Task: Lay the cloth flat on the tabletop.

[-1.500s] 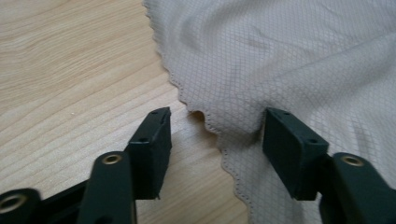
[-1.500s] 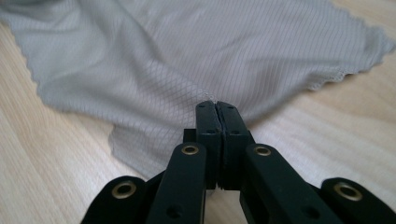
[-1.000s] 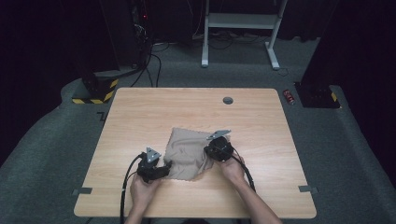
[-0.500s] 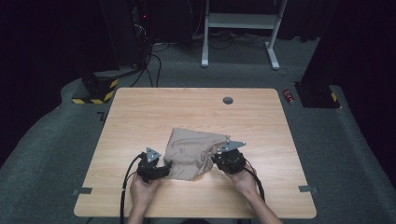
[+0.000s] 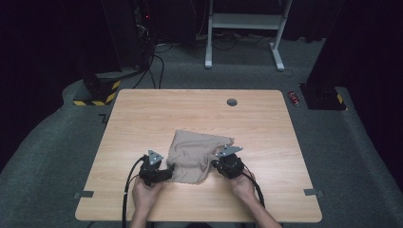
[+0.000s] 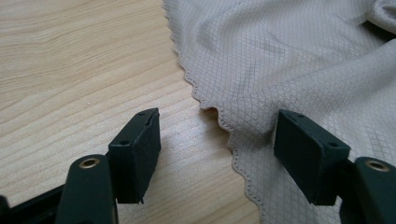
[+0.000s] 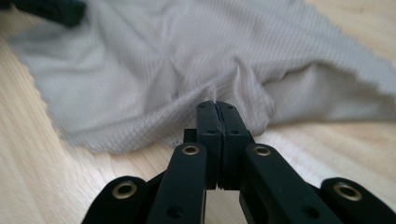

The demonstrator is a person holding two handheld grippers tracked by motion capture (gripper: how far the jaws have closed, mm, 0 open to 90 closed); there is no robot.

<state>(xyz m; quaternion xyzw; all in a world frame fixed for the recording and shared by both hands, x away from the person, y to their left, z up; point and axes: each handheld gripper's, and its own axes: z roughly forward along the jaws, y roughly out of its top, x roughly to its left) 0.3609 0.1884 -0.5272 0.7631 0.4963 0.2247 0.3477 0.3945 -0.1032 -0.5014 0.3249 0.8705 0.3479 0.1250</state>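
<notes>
Beige cloth (image 5: 195, 154) spread near table (image 5: 142, 114) centre, left gripper (image 6: 217, 154) at its 7 o'clock corner, jaws wide astride scalloped hem, right gripper (image 7: 217, 109) at 4 o'clock, just closed, pinching a cloth fold.

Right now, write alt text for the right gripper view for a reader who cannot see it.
The right tongs are shut, pinching a raised fold of the beige waffle-weave cloth, which lies rumpled on the light wooden table. The cloth's far edge is scalloped, and a dark part of the other gripper sits at the top left corner.
</notes>
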